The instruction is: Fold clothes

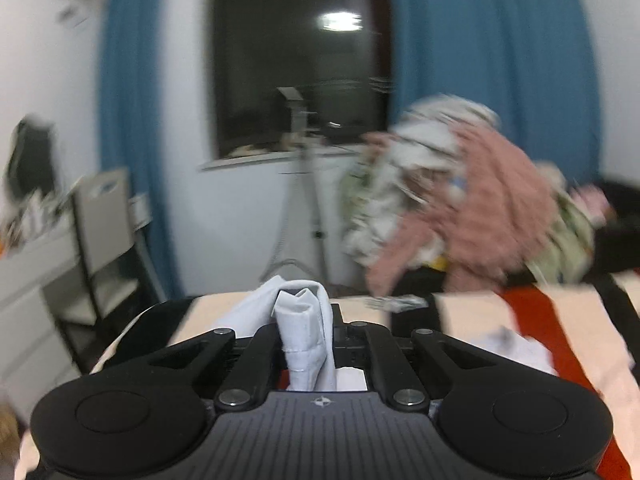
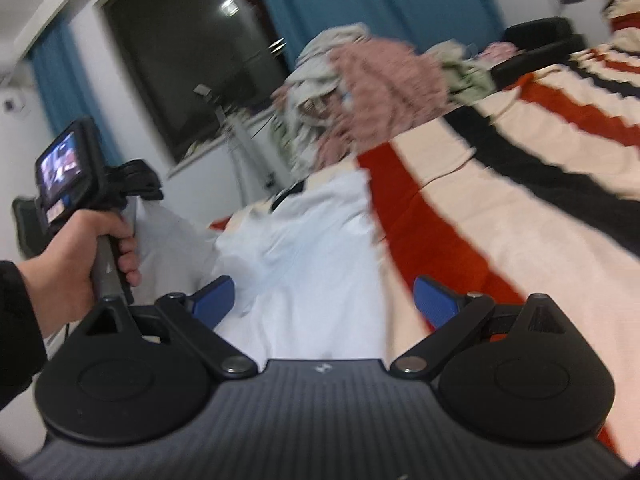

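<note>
Left tongs (image 1: 304,332) clamped on shirt (image 2: 312,248) corner; right tongs (image 2: 325,297) apart, empty. Risk: bunched cloth slipping, fold skewing.

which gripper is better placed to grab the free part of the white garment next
Right. The right gripper is open right over the white garment on the striped blanket. The left gripper is already shut on a bunch of it.

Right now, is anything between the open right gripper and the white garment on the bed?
Nothing visible. The right gripper is open with the white garment lying straight ahead between its blue pads on the striped blanket. The left gripper already pinches another part of it.
</note>
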Action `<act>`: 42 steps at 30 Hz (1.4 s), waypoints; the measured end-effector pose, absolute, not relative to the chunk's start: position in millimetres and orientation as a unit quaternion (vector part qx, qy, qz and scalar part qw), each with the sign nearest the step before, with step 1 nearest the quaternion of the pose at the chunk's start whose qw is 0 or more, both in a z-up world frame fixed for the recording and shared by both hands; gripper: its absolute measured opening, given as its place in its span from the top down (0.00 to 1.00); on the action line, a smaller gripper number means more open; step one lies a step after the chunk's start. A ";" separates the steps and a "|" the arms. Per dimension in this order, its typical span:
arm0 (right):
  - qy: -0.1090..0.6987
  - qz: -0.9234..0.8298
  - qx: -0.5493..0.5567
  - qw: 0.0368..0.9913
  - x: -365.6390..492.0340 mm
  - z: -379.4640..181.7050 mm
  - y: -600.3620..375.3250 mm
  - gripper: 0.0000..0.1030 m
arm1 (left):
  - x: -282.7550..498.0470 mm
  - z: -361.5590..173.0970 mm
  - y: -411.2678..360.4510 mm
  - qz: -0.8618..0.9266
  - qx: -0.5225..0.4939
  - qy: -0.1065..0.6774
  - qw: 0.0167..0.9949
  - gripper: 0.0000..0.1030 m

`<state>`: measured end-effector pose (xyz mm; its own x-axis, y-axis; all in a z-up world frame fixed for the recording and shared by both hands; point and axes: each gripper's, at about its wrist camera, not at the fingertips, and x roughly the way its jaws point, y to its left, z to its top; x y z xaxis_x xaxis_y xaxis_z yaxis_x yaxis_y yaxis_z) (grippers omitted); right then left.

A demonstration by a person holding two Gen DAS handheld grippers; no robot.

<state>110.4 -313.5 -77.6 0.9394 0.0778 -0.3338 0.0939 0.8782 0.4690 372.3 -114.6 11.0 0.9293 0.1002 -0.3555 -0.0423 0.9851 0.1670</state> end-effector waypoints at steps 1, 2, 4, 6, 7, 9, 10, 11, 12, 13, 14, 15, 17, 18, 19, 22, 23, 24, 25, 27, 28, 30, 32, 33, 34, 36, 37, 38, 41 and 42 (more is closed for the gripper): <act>0.173 -0.013 0.249 0.953 109.0 -76.9 -318.6 0.05 | 373.5 7.0 -139.6 0.027 0.091 0.194 0.976 0.96; 0.172 -0.022 0.252 0.952 107.7 -76.2 -323.7 0.05 | 376.1 1.5 -161.4 0.017 0.098 0.205 0.974 0.96; 0.168 -0.038 0.259 0.950 105.7 -77.6 -334.0 0.05 | 383.1 -15.9 -198.5 -0.001 0.110 0.230 0.967 0.96; 0.163 -0.057 0.265 0.949 104.6 -80.6 -344.5 0.05 | 390.7 -36.5 -230.2 -0.020 0.117 0.256 0.959 0.91; 0.160 -0.069 0.267 0.948 104.6 -82.4 -349.9 0.05 | 394.3 -47.9 -241.2 -0.032 0.116 0.267 0.956 0.87; 0.141 -0.106 0.247 0.953 103.8 -87.9 -356.4 0.05 | 393.3 -70.9 -250.7 -0.044 0.109 0.281 0.953 0.55; 0.140 -0.117 0.236 0.954 105.8 -90.4 -358.9 0.05 | 391.9 -79.4 -251.8 -0.046 0.104 0.286 0.952 0.44; 0.143 -0.126 0.227 0.955 108.6 -92.7 -361.4 0.05 | 391.3 -84.5 -252.0 -0.048 0.101 0.288 0.951 0.33; 0.143 -0.128 0.225 0.955 110.4 -94.3 -363.4 0.05 | 390.4 -88.6 -251.3 -0.051 0.098 0.290 0.951 0.32; 0.142 -0.128 0.225 0.955 112.0 -95.7 -365.2 0.05 | 387.9 -89.8 -248.6 -0.057 0.092 0.292 0.950 0.31; 0.141 -0.127 0.224 0.956 113.5 -96.3 -366.0 0.05 | 382.5 -87.1 -243.0 -0.066 0.082 0.292 0.950 0.29; 0.140 -0.127 0.223 0.956 115.0 -96.8 -366.5 0.05 | 374.9 -81.6 -235.0 -0.075 0.071 0.291 0.951 0.25; 0.140 -0.125 0.221 0.957 116.8 -97.1 -366.2 0.05 | 357.1 -69.7 -218.6 -0.094 0.049 0.285 0.953 0.18; 0.140 -0.124 0.220 0.957 117.6 -96.9 -365.9 0.05 | 343.3 -62.1 -209.3 -0.103 0.043 0.281 0.953 0.18; 0.138 -0.123 0.218 0.958 117.2 -96.3 -365.5 0.05 | 329.4 -53.8 -198.1 -0.111 0.035 0.276 0.954 0.18; 0.133 -0.119 0.210 0.961 114.4 -92.8 -362.4 0.05 | 259.2 -27.4 -150.4 -0.120 -0.001 0.259 0.958 0.16; 0.131 -0.117 0.206 0.963 112.9 -90.8 -360.6 0.05 | 236.1 -22.7 -132.5 -0.117 -0.013 0.257 0.959 0.16; 0.129 -0.114 0.202 0.964 111.2 -88.9 -358.9 0.05 | 211.1 -18.7 -113.6 -0.110 -0.023 0.258 0.960 0.16; 0.127 -0.112 0.197 0.966 109.3 -87.1 -356.8 0.05 | 187.3 -16.0 -94.9 -0.102 -0.032 0.260 0.960 0.16; 0.125 -0.100 0.184 0.970 105.0 -83.6 -351.2 0.05 | 141.3 -17.0 -55.6 -0.080 -0.047 0.264 0.960 0.16; 0.125 -0.091 0.178 0.972 102.2 -81.6 -347.8 0.05 | 120.2 -18.6 -36.9 -0.069 -0.049 0.270 0.959 0.16; 0.128 -0.064 0.166 0.976 95.3 -76.9 -338.1 0.05 | 84.1 -21.0 -2.7 -0.042 -0.052 0.282 0.957 0.16; 0.139 -0.023 0.158 0.977 85.9 -72.3 -325.8 0.06 | 53.6 -22.9 30.3 -0.017 -0.064 0.288 0.955 0.15; 0.148 0.004 0.155 0.977 80.7 -69.7 -318.5 0.06 | 41.8 -23.8 45.9 -0.008 -0.070 0.292 0.954 0.16; 0.161 0.034 0.152 0.975 74.7 -66.7 -310.1 0.06 | 31.4 -23.7 59.2 0.004 -0.074 0.293 0.953 0.16; 0.189 0.100 0.141 0.967 61.3 -61.1 -290.6 0.07 | 12.9 -21.2 81.7 0.029 -0.082 0.285 0.955 0.16; 0.202 0.131 0.127 0.962 53.6 -59.5 -278.4 0.10 | 4.2 -18.9 91.9 0.033 -0.085 0.275 0.957 0.15; 0.214 0.160 0.112 0.957 45.8 -58.1 -265.9 0.14 | -1.8 -17.7 101.3 0.036 -0.092 0.266 0.959 0.15; 0.251 0.236 0.060 0.937 25.8 -65.1 -217.5 0.25 | -6.1 -17.9 128.0 0.050 -0.121 0.260 0.957 0.15; 0.269 0.260 0.056 0.926 21.7 -69.9 -201.7 0.26 | -5.8 -17.7 135.5 0.055 -0.132 0.259 0.955 0.15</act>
<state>21.7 -201.7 -69.9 0.7205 0.5117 -0.4680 -0.4514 0.8584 0.2436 -5.8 135.5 -17.7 0.8600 0.0376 -0.5089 -0.1739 0.9592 -0.2231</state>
